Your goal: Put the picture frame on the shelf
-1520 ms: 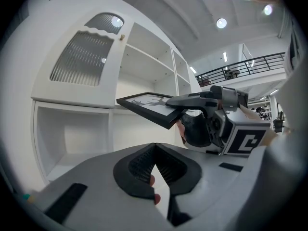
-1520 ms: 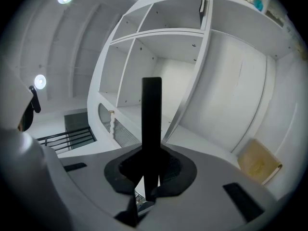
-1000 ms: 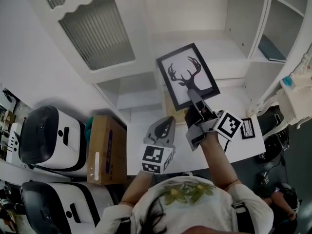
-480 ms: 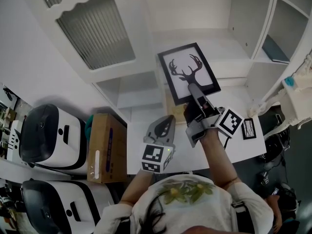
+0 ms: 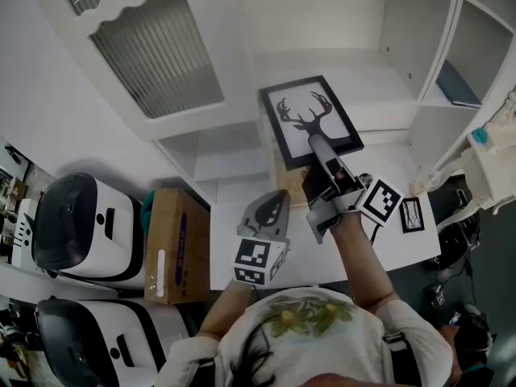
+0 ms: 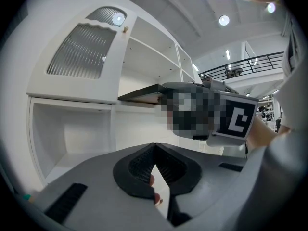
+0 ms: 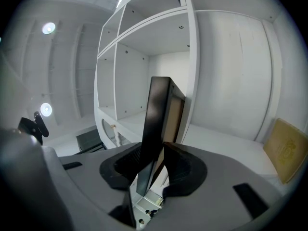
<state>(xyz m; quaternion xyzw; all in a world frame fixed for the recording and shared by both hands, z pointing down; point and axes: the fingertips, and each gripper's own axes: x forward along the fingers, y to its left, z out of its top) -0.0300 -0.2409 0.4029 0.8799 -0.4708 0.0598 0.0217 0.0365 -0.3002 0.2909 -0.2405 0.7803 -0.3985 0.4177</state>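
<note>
A cardboard box (image 5: 165, 244) stands beside white machines (image 5: 81, 228).

The person wears a white short-sleeved T-shirt (image 5: 322, 337) with a green and yellow leaf print, and dark straps (image 5: 395, 343) cross one shoulder. The left gripper (image 5: 279, 197) and the right gripper (image 5: 314, 140) are of grey plastic with dark ribbed pads (image 7: 126, 161), and each carries a white cube (image 5: 258, 261) with black square markers. A thin dark cable (image 5: 373, 236) leaves the right one, whose jaws have just been opening, the picture frame (image 5: 310, 119) between them. The right hand (image 5: 321, 190) wears perhaps a black glove.
</note>
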